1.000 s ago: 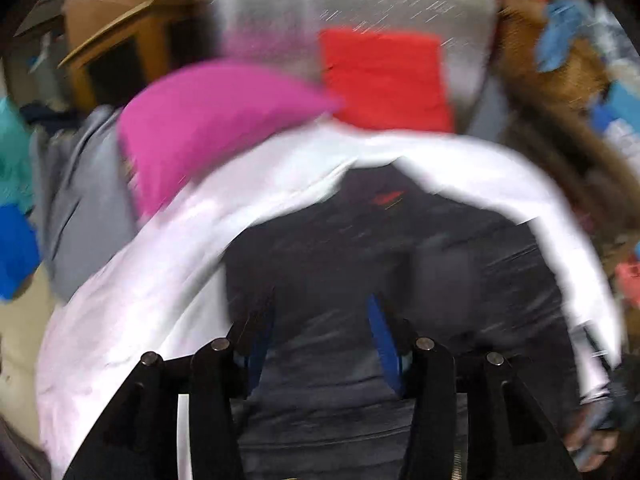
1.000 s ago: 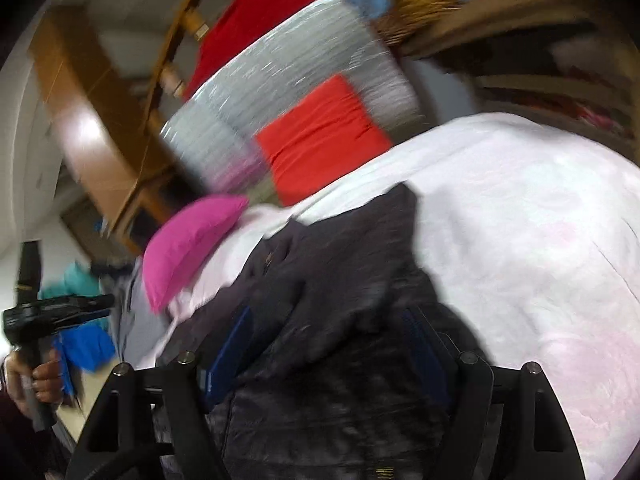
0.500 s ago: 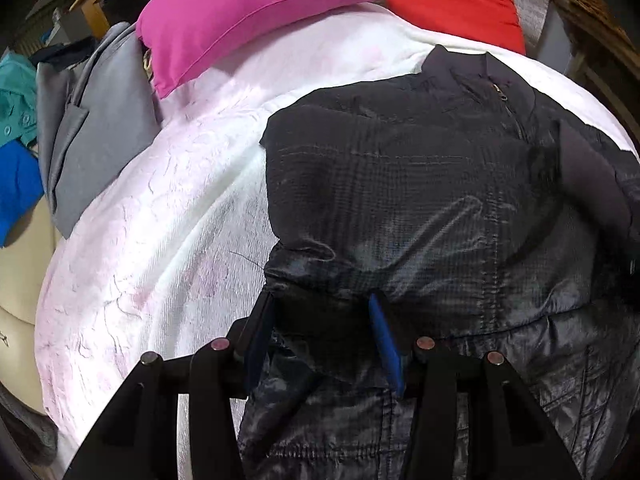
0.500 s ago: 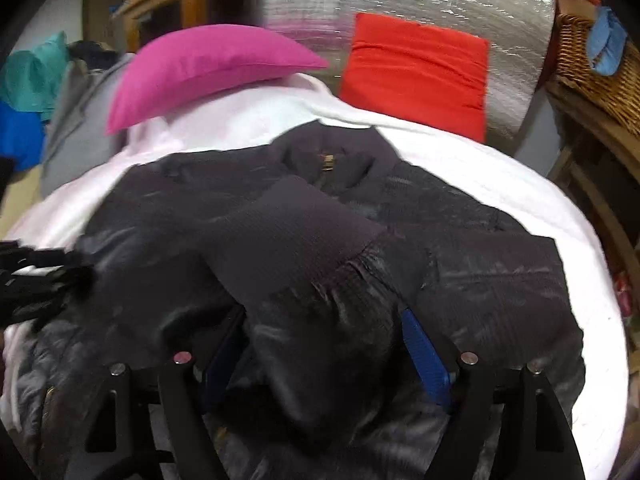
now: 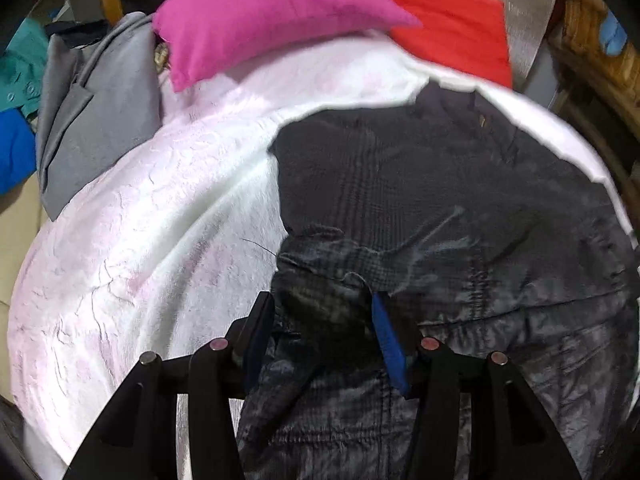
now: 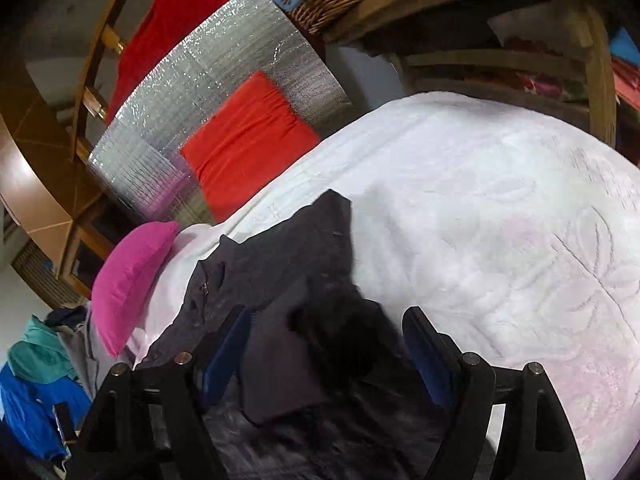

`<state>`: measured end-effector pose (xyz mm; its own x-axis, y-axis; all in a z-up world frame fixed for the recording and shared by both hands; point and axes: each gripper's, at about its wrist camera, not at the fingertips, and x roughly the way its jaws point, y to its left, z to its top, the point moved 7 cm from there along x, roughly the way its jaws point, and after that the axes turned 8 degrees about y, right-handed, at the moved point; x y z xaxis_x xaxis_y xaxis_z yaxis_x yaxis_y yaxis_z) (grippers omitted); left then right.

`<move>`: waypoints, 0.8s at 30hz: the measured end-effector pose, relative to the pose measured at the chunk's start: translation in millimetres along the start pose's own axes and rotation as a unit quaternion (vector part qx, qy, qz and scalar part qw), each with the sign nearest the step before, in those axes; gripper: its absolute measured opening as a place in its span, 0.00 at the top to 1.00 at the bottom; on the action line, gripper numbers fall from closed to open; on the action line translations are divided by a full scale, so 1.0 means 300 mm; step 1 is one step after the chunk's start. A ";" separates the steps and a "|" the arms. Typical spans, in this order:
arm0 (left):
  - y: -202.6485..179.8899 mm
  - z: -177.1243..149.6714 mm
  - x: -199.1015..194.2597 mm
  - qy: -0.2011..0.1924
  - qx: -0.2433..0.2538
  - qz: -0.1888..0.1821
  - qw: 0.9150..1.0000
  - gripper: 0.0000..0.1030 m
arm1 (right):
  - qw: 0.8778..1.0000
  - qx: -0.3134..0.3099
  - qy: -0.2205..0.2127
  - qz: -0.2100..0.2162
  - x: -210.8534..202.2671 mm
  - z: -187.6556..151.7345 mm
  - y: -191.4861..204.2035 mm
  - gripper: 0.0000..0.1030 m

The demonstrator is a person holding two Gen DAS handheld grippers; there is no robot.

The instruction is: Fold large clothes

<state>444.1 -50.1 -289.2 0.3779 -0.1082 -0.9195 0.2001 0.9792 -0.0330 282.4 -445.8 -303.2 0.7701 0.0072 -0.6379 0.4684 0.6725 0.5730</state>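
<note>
The dark padded jacket (image 5: 460,208) lies spread on a white blanket (image 5: 160,240) that covers the bed, collar and zip at the far end, hem toward the near edge. Its left sleeve is already laid across the chest, and puckered fabric bunches where the sleeve meets the body.

The left gripper (image 5: 320,320) sits over that left edge with a fold of shiny jacket cloth between its blue pads; its jaws are opening, and the cloth between them looks slack rather than pinched. The right gripper (image 6: 328,344) hangs over the jacket's right side, jaws spread wide with a loose flap of dark cloth bunched between them, the pads apparently not pressing on it.

The step in hand seems to be settling the sides inward before the hem is brought up. To do it well, each gripper should take a single clean layer at the outer seam rather than a wad, both at the same distance from the hem so the fold line runs straight. Slippery padded cloth tends to spring back, so press each fold flat before letting go.

Farther off, a pink pillow (image 5: 260,20) and a red cushion (image 5: 452,28) rest at the head of the bed, with a grey garment (image 5: 96,120) heaped at the far left.
</note>
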 end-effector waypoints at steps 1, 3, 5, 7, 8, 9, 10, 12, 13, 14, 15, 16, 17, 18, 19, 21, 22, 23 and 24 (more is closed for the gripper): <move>0.017 0.008 -0.021 -0.012 -0.007 -0.004 1.000 0.49 | 1.000 0.002 0.005 0.007 0.006 0.007 -0.009 0.21; 0.065 0.034 -0.057 -0.033 -0.024 0.000 0.999 0.49 | 1.000 -0.001 0.021 0.015 0.052 0.017 0.007 0.21; 0.110 0.060 -0.042 -0.021 -0.043 0.006 0.999 0.49 | 0.998 -0.007 0.052 0.019 0.124 0.029 0.026 0.21; 0.119 0.067 0.013 0.016 -0.050 -0.024 0.998 0.49 | 0.995 -0.022 0.092 0.007 0.203 0.023 0.042 0.21; 0.112 0.064 0.044 0.034 -0.050 -0.039 0.997 0.49 | 0.994 -0.027 0.102 -0.002 0.226 0.014 0.045 0.20; 0.104 0.056 0.080 0.052 -0.051 -0.052 0.996 0.49 | 0.992 -0.037 0.116 -0.016 0.258 0.004 0.050 0.21; 0.098 0.050 0.103 0.058 -0.054 -0.061 0.995 0.54 | 0.991 -0.044 0.123 -0.021 0.273 -0.003 0.051 0.23; 0.086 0.047 0.105 0.047 -0.056 -0.078 0.994 0.66 | 0.990 -0.069 0.123 -0.026 0.269 -0.010 0.075 0.40; 0.088 0.050 0.097 0.037 -0.058 -0.074 0.995 0.72 | 0.989 -0.085 0.114 -0.024 0.247 -0.007 0.091 0.44; 0.090 0.058 0.088 0.029 -0.058 -0.074 0.995 0.75 | 0.990 -0.097 0.100 -0.021 0.218 -0.002 0.106 0.49; 0.093 0.061 0.082 0.024 -0.058 -0.074 0.995 0.79 | 0.991 -0.103 0.087 -0.020 0.199 0.006 0.114 0.51; 0.097 0.066 0.077 0.019 -0.058 -0.072 0.996 0.80 | 0.992 -0.104 0.074 -0.018 0.182 0.012 0.116 0.52; 0.091 0.067 0.078 0.018 -0.059 -0.068 0.996 0.80 | 0.992 -0.104 0.071 -0.016 0.180 0.011 0.113 0.52; 0.091 0.063 0.092 0.023 -0.061 -0.065 0.996 0.80 | 0.991 -0.104 0.076 -0.022 0.197 0.006 0.096 0.52; 0.093 0.057 0.116 0.033 -0.058 -0.060 0.996 0.78 | 0.989 -0.103 0.095 -0.042 0.237 -0.014 0.068 0.52; 0.093 0.046 0.135 0.038 -0.046 -0.044 0.997 0.74 | 0.988 -0.092 0.118 -0.048 0.276 -0.038 0.041 0.47; 0.097 0.044 0.125 0.038 -0.047 -0.039 0.997 0.73 | 0.989 -0.088 0.109 -0.041 0.256 -0.035 0.046 0.46; 0.101 0.042 0.109 0.038 -0.052 -0.043 0.997 0.73 | 0.990 -0.086 0.105 -0.036 0.234 -0.029 0.053 0.44; 0.103 0.037 0.098 0.038 -0.054 -0.047 0.997 0.73 | 0.991 -0.082 0.103 -0.030 0.212 -0.024 0.058 0.39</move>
<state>471.4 -24.8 -312.8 0.2918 -0.1911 -0.9372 0.1313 0.9786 -0.1587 336.4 -428.3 -337.5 0.6312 0.1034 -0.7687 0.4200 0.7876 0.4508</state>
